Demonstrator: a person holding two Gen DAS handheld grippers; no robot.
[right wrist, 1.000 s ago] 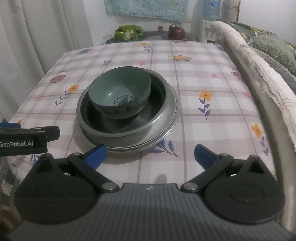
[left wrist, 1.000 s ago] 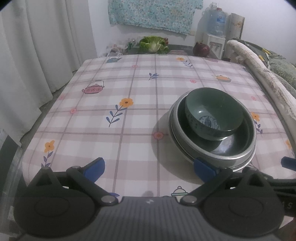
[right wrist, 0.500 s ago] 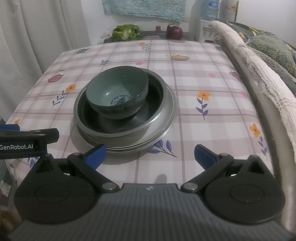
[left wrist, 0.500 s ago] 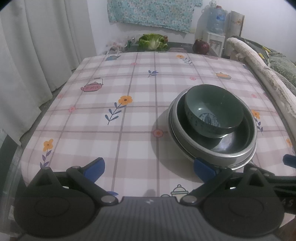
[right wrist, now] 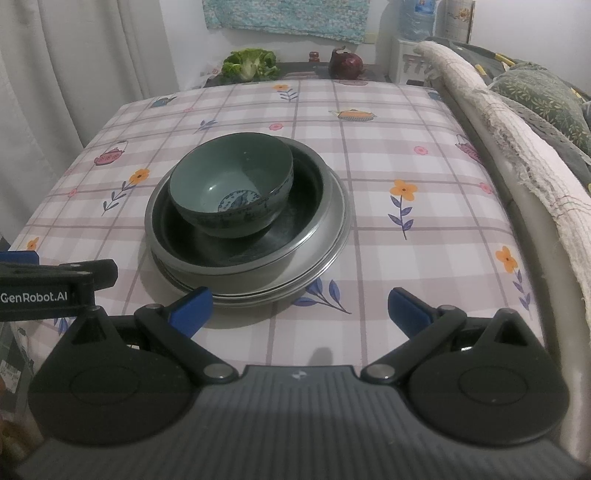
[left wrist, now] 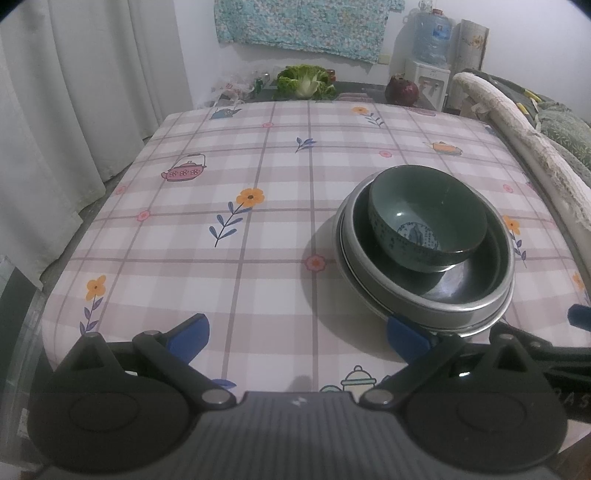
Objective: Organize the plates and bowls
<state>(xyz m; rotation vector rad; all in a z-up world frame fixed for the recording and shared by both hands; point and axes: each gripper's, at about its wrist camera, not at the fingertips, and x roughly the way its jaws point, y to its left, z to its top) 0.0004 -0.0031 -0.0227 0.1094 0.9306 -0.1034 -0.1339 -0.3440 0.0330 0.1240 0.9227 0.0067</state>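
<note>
Right wrist view: green bowl (right wrist: pixel 231 184) sitting nested in stacked plates (right wrist: pixel 325 254) on counter (right wrist: pixel 406 258); both grippers' fingers (right wrist: pixel 192 306) standing apart, holding nothing; stacking appearing largely complete.

A table (left wrist: pixel 258 229) under a pink checked cloth printed with flowers and teapots fills the middle of the frame. White curtains (left wrist: pixel 74 110) hang at left. On the white back wall, top centre, hangs a blue patterned cloth (left wrist: pixel 303 22). A water dispenser (left wrist: pixel 430 48) stands upper right, above a sofa (right wrist: pixel 535 122) with a cream throw.
</note>
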